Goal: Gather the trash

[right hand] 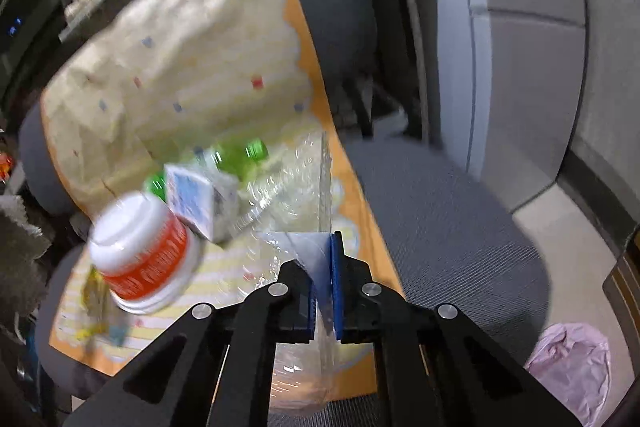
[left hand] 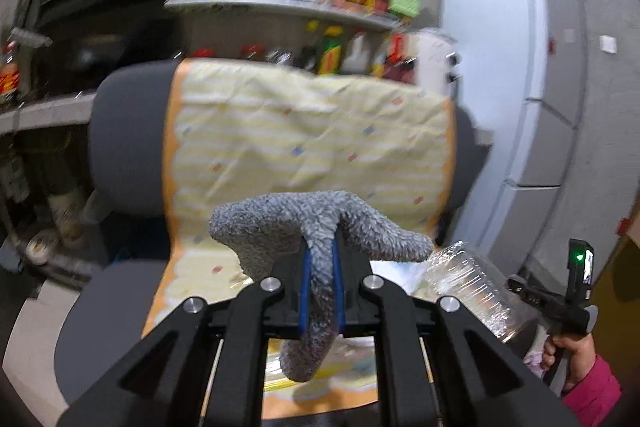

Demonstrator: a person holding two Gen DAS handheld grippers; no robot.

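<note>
Trash is mid-collection: your right tool [right hand: 323, 281] pinches the clear bag [right hand: 292, 187], apparently already holding bottles and a carton, above the chair seat [right hand: 440, 227], while your left tool [left hand: 320, 291] clamps a grey sock [left hand: 316, 239], so bag it next.

At the lower centre of the frame, the left tongs [left hand: 320, 291] pinch a fuzzy grey sock [left hand: 316, 239]. Behind it, a yellow patterned cloth [left hand: 304, 131] drapes a dark grey chair [left hand: 124, 123]. A crinkled clear plastic container [left hand: 476, 287] sits at lower right.
</note>
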